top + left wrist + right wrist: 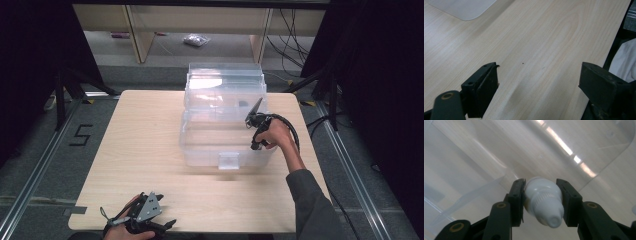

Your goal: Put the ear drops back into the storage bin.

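Over the open clear plastic storage box (227,127), my right gripper (543,195) is clamped on a small white bottle (544,203), cap end toward the camera. The bottle hangs above the box floor, not yet set down. My judgement: pickup and carry are done; lowering and release remain. My left gripper (539,82) rests at the near edge of the wooden table (145,150), jaws apart, nothing between them.
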A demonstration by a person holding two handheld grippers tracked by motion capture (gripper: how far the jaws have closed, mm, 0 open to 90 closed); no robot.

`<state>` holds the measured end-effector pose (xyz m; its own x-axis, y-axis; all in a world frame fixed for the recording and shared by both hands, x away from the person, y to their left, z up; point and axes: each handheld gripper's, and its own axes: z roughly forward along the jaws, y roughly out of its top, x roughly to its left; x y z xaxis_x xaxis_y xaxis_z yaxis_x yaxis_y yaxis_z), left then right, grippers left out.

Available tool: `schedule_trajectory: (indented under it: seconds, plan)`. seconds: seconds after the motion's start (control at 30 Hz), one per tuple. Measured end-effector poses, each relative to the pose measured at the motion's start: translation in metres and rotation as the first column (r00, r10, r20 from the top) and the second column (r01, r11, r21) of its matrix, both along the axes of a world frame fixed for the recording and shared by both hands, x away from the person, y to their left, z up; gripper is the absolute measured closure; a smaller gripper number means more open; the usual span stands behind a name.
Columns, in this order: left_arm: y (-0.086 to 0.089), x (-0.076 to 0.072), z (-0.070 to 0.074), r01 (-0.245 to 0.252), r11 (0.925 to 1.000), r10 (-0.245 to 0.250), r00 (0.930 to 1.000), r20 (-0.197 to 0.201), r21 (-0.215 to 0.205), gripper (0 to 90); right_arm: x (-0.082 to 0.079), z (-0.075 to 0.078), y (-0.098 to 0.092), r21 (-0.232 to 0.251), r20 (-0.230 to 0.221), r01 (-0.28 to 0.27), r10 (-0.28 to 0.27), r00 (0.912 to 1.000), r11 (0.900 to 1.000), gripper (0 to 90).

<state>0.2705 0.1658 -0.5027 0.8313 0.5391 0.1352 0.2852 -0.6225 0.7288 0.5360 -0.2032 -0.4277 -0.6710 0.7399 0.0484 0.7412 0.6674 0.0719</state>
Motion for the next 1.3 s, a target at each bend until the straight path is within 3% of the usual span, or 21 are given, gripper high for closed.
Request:
schedule_trajectory:
  seconds: [0.1,0.13,0.17,0.3,0.6,0.67,0.73,0.8,0.83,0.87,0.9,0.93,1.0,1.17,1.27,1.3]
  plan:
    - [0.0,0.0,0.0,-0.001,1.0,0.001,1.0,0.001,0.002,15.1,0.001,-0.001,0.0,-0.002,0.0,0.007,-0.007,1.0,1.0,60.3]
    - [0.0,0.0,-0.001,-0.004,1.0,0.004,1.0,0.006,0.007,15.1,0.0,-0.003,0.0,-0.024,0.008,0.023,-0.023,0.9997,0.999,60.3]
    - [0.0,0.0,0.0,-0.004,1.0,0.004,1.0,0.006,0.009,15.1,0.0,-0.003,0.001,-0.013,-0.007,0.032,-0.032,0.9995,0.999,60.3]
    - [0.0,0.0,0.0,-0.003,1.0,0.003,1.0,0.005,0.008,15.1,0.0,-0.002,0.002,-0.005,-0.008,0.01,-0.01,0.9999,1.0,60.2]
    - [0.0,0.0,0.0,-0.004,1.0,0.004,1.0,0.006,0.008,15.1,-0.001,-0.004,0.001,-0.028,-0.013,0.019,-0.019,0.9997,0.999,60.1]
    - [0.0,0.0,0.0,-0.004,1.0,0.004,1.0,0.005,0.007,15.1,0.0,-0.003,-0.002,-0.032,0.004,-0.014,0.014,0.9999,0.999,59.9]
    - [0.0,0.0,0.0,-0.002,0.9999,0.002,1.0,0.004,0.01,15.1,-0.003,-0.002,0.001,-0.029,-0.01,0.018,-0.018,0.9998,0.999,59.8]
    - [0.0,0.0,0.0,-0.003,0.9999,0.003,1.0,0.006,0.011,15.1,-0.002,-0.001,-0.002,-0.033,-0.003,-0.02,0.02,0.9998,0.999,59.7]
    - [0.0,0.0,0.0,-0.003,0.9999,0.003,1.0,0.005,0.01,15.1,-0.004,0.0,0.0,-0.034,-0.007,0.015,-0.015,0.9999,0.999,59.4]
    - [0.0,0.0,0.0,-0.004,0.9999,0.004,1.0,0.005,0.01,15.1,-0.002,0.001,-0.003,-0.023,0.021,-0.048,0.048,0.9986,0.999,57.3]
    - [0.0,0.0,0.0,-0.003,1.0,0.003,1.0,0.005,0.01,15.1,-0.005,0.003,0.0,-0.025,0.001,0.014,-0.014,0.9999,1.0,56.2]
    - [0.0,0.0,0.0,-0.003,1.0,0.003,1.0,0.004,0.009,15.1,-0.003,0.004,-0.003,-0.015,0.026,-0.051,0.052,0.9983,0.999,55.9]
    - [0.0,0.0,0.0,0.002,0.9999,-0.002,1.0,0.0,0.011,15.1,-0.008,0.01,0.0,-0.004,0.019,0.013,-0.013,0.9997,1.0,53.2]
    - [0.0,0.0,0.0,-0.003,0.9999,0.003,1.0,0.003,0.011,15.1,-0.011,0.018,-0.004,0.024,0.042,0.022,-0.023,0.9989,0.999,46.8]
    - [-0.001,0.0,-0.001,-0.004,0.9998,0.004,1.0,-0.008,-0.02,15.1,-0.016,0.026,-0.008,0.054,0.069,0.032,-0.036,0.997,0.998,41.1]
    - [0.0,0.0,-0.001,-0.003,1.0,0.003,1.0,-0.003,-0.009,15.1,-0.016,0.027,-0.01,0.067,0.077,0.014,-0.02,0.9969,0.998,41.1]
